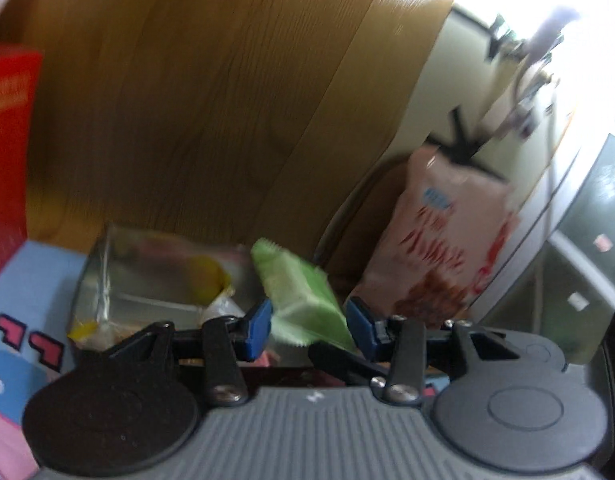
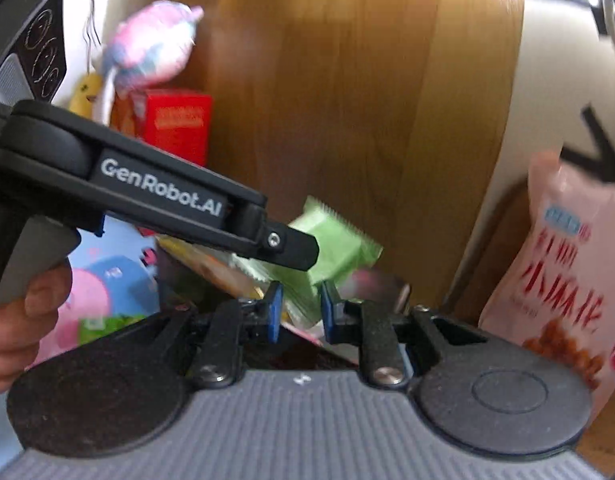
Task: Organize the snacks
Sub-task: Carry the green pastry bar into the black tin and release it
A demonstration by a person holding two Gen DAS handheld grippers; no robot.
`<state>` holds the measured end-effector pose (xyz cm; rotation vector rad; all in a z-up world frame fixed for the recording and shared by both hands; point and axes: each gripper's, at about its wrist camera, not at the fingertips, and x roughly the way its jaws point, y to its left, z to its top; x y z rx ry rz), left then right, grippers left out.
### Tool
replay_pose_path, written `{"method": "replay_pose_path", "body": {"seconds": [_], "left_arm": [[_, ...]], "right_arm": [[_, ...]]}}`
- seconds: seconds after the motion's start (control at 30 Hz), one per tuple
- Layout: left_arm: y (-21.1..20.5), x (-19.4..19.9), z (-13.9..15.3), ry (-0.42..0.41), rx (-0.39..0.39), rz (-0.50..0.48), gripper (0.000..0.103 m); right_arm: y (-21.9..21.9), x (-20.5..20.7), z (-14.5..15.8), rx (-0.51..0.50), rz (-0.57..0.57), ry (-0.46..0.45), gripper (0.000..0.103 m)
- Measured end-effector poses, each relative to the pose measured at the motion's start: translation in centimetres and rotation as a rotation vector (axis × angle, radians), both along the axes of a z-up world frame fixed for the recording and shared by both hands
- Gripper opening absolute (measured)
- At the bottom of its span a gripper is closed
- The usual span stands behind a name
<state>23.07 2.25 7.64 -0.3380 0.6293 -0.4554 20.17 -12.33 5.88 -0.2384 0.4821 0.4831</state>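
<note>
Green packet: a light green, zigzag-edged foil snack packet [image 1: 303, 300] is held up over the wooden floor [image 1: 195, 112], clamped between the blue pads of the left gripper [image 1: 309, 326].
Right gripper: the right gripper [image 2: 301, 310] is seen with its blue fingers [image 2: 274, 312] narrowly apart around a striped green wrapper edge; whether they are pressing on it cannot be told.
Obstruction: the black left gripper arm, lettered "GenRobot.AI", is laid across the right wrist view, with a hand [image 2: 23, 320] at its grip.
Nearby snacks: a clear plastic bag with yellow contents [image 1: 155, 280] is seen just beside the packet; a pink printed snack bag [image 2: 567, 280] stands to the right.
Further out: a red cardboard box [image 2: 175, 124], a pink-and-blue wrapped lollipop [image 2: 155, 44], and a blue cartoon-printed surface [image 1: 23, 312].
Hard to make out: everything is motion-blurred; the printing cannot be read.
</note>
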Motion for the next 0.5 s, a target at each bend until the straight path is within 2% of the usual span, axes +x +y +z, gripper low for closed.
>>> {"method": "replay_pose_path", "body": {"seconds": [0.1, 0.13, 0.17, 0.27, 0.37, 0.5], "left_arm": [[-1.1, 1.3, -1.5, 0.038, 0.022, -0.013, 0.044], [-1.2, 1.2, -1.6, 0.027, 0.028, -0.009, 0.047], [-1.2, 0.9, -1.4, 0.017, 0.038, -0.011, 0.048], [-0.4, -1.1, -0.3, -0.042, 0.024, -0.028, 0.049], [0.6, -3.7, -0.1, -0.06, 0.01, -0.059, 0.055], [1.3, -7.5, -1.9, -0.023, 0.029, -0.128, 0.055]], "right_arm": [[-0.5, 1.5, -1.0, -0.004, -0.039, 0.013, 0.029], [-0.9, 1.7, -1.1, 0.016, -0.053, 0.013, 0.038], [-1.5, 1.6, -1.0, 0.051, -0.062, 0.022, 0.042], [-4.5, 0.2, -1.2, 0.2, -0.107, 0.05, 0.042], [-8.7, -2.0, -2.8, 0.367, -0.161, 0.147, 0.041], [-11.2, -3.6, -6.5, 0.505, -0.219, 0.306, 0.041]]}}
